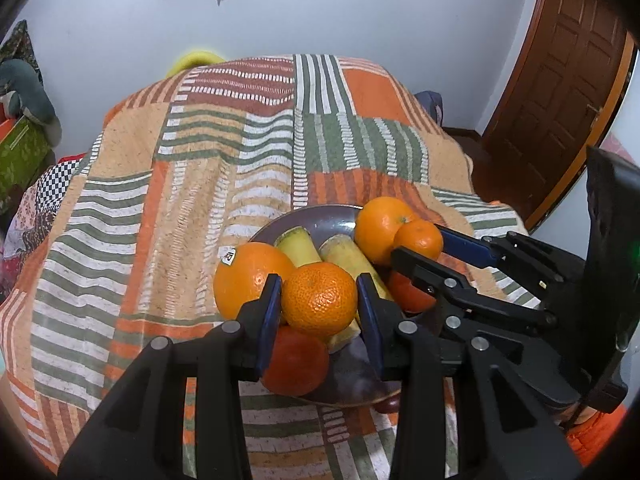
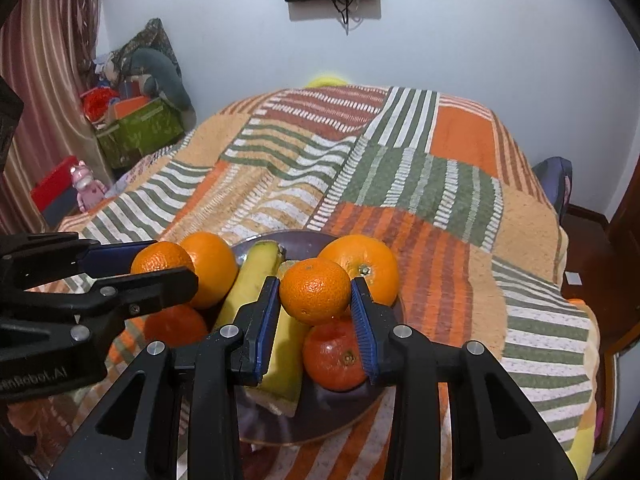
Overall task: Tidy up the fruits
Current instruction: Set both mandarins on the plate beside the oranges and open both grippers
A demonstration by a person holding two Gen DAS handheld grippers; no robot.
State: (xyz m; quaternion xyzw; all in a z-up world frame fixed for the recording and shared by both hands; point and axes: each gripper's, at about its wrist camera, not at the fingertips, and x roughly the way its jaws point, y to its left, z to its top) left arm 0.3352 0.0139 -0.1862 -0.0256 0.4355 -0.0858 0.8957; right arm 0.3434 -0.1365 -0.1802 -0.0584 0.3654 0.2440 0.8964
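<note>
A dark purple plate (image 1: 320, 216) (image 2: 304, 240) on a striped bedspread holds oranges, mandarins and banana pieces. My left gripper (image 1: 319, 300) is shut on a mandarin (image 1: 319, 298) above the plate's near side, with a redder mandarin (image 1: 296, 360) below it and a big labelled orange (image 1: 248, 276) to its left. My right gripper (image 2: 315, 294) is shut on another mandarin (image 2: 315, 290), above a red-orange mandarin (image 2: 334, 356) and beside a banana (image 2: 256, 276). Each gripper shows in the other's view: the right (image 1: 424, 240), the left (image 2: 164, 264).
The striped orange, green and white bedspread (image 1: 200, 168) (image 2: 400, 184) covers the bed around the plate. A second big orange (image 1: 378, 226) (image 2: 360, 260) sits at the plate's far right. A wooden door (image 1: 560, 80) stands right; boxes and toys (image 2: 132, 128) are piled left.
</note>
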